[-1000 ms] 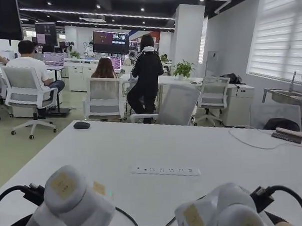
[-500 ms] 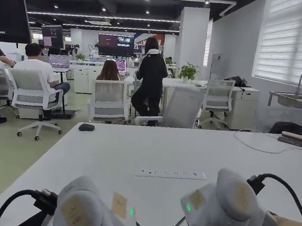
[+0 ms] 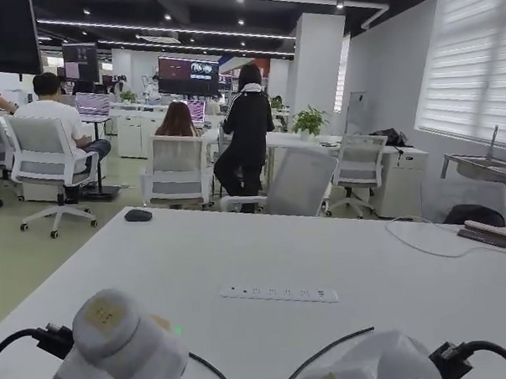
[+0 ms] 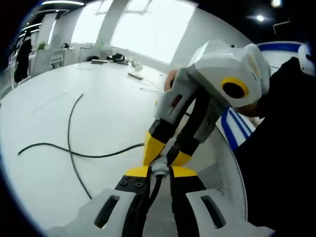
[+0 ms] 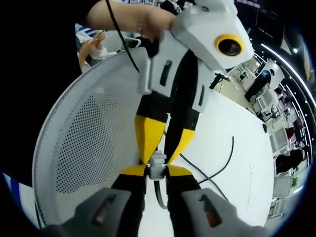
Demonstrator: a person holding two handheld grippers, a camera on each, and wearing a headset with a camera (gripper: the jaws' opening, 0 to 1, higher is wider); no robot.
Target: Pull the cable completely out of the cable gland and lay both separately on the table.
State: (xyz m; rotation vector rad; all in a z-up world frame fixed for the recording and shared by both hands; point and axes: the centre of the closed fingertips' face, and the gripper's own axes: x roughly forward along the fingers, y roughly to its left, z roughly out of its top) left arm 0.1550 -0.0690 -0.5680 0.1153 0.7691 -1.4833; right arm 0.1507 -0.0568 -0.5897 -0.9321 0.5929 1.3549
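The left gripper (image 4: 159, 172) and right gripper (image 5: 157, 172) meet nose to nose, both clenched, the right at one o'clock in the left gripper view. The table (image 4: 54, 108) lies toward ten o'clock, slack cable (image 4: 74, 153) looping across it. At six o'clock the cable gland (image 4: 159, 166) sits pinched between both tips, cable running along the jaws: a straight pull apart looks right.
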